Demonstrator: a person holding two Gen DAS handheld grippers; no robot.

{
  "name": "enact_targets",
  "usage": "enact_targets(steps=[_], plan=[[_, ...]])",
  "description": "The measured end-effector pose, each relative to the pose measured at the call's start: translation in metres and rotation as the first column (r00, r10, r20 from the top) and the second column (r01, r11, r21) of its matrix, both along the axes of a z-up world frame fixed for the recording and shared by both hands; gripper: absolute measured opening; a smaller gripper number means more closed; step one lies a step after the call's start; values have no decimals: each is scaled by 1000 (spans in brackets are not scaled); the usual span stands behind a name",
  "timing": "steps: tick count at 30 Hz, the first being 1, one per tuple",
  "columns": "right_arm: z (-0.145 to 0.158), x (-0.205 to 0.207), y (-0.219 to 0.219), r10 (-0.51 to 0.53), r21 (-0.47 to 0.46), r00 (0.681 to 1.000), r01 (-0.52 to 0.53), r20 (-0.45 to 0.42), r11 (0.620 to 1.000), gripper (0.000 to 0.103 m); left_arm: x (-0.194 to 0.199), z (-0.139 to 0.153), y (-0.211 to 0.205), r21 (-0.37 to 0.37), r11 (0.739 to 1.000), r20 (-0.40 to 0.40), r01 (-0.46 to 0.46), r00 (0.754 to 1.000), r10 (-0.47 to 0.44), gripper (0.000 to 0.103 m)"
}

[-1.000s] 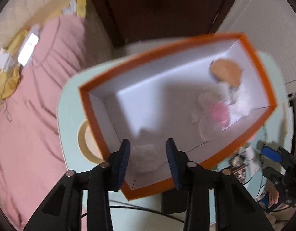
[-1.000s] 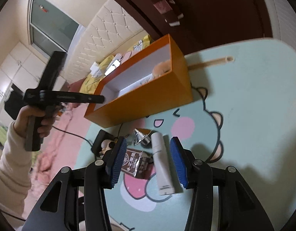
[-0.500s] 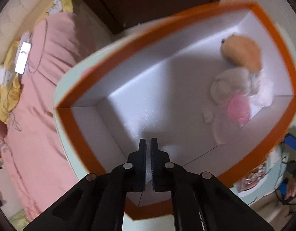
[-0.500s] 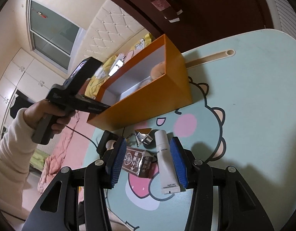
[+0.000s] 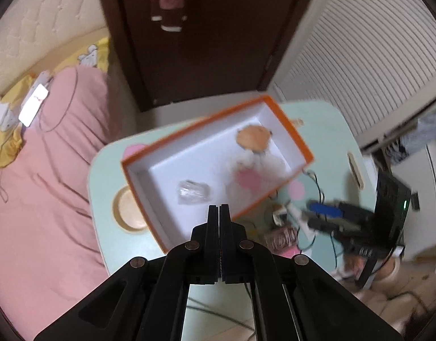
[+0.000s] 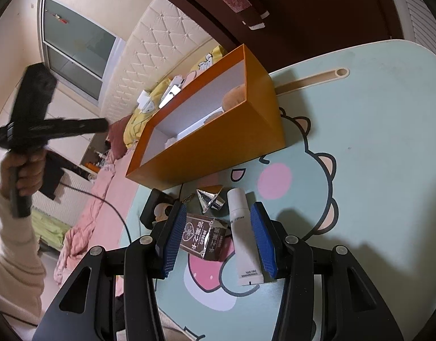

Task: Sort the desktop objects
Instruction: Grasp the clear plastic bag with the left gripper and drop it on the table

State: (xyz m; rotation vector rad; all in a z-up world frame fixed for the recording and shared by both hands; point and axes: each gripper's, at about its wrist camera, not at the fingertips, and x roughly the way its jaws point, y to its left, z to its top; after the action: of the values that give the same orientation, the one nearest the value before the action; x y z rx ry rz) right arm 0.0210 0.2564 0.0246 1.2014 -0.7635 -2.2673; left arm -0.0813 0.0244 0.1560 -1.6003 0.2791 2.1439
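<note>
Two grippers, two jobs: your left gripper (image 5: 219,213) hangs above the orange box (image 5: 301,145), fingers closed on nothing, the clear packet (image 5: 194,191) lying inside, while your right gripper (image 6: 220,234) waits with fingers apart astride the white tube (image 6: 242,227) on the table (image 6: 374,147), probably next.

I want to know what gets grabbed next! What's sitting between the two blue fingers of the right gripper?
In the right wrist view, the open right gripper has a white tube and a dark brown packet lying on the table between its fingers.
</note>
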Motion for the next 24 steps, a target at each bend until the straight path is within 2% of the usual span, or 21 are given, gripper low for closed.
enact_targets(steps=[2, 3, 4, 10, 12, 14, 15, 16, 19, 24], plan=[[0, 0, 0, 0, -1, 1000, 0, 1, 1000, 49, -4, -13, 0, -31, 999, 3, -16, 1000, 16, 15], [-1, 0, 0, 0, -6, 1000, 0, 2, 1000, 49, -10, -21, 0, -41, 999, 13, -30, 999, 31, 34], [-1, 0, 0, 0, -11, 1000, 0, 3, 1000, 49, -16, -28, 0, -51, 998, 24, -45, 999, 46, 39], [1, 1, -5, 11, 3, 1000, -11, -6, 1000, 49, -56, -87, 12, -166, 982, 67, -88, 993, 100, 39], [0, 1, -4, 11, 1, 1000, -11, -5, 1000, 49, -64, -103, 16, -219, 972, 76, -86, 992, 105, 39], [-1, 0, -2, 9, -6, 1000, -9, 2, 1000, 49, -69, -120, 18, -237, 969, 108, -75, 989, 103, 40], [-2, -1, 0, 7, -10, 1000, -7, 6, 1000, 49, -68, -126, 21, -277, 959, 98, -59, 991, 89, 40], [-3, -1, 1, 6, -13, 1000, -6, 8, 1000, 49, -67, -131, 24, -319, 947, 88, -42, 993, 73, 33], [-4, -3, 3, 2, -19, 1000, -2, 14, 1000, 49, -68, -132, 26, -317, 948, 70, -27, 996, 52, 31], [-4, -3, 3, 0, -16, 1000, 1, 16, 1000, 49, -64, -103, 19, -209, 977, 31, -46, 998, 54, 30]])
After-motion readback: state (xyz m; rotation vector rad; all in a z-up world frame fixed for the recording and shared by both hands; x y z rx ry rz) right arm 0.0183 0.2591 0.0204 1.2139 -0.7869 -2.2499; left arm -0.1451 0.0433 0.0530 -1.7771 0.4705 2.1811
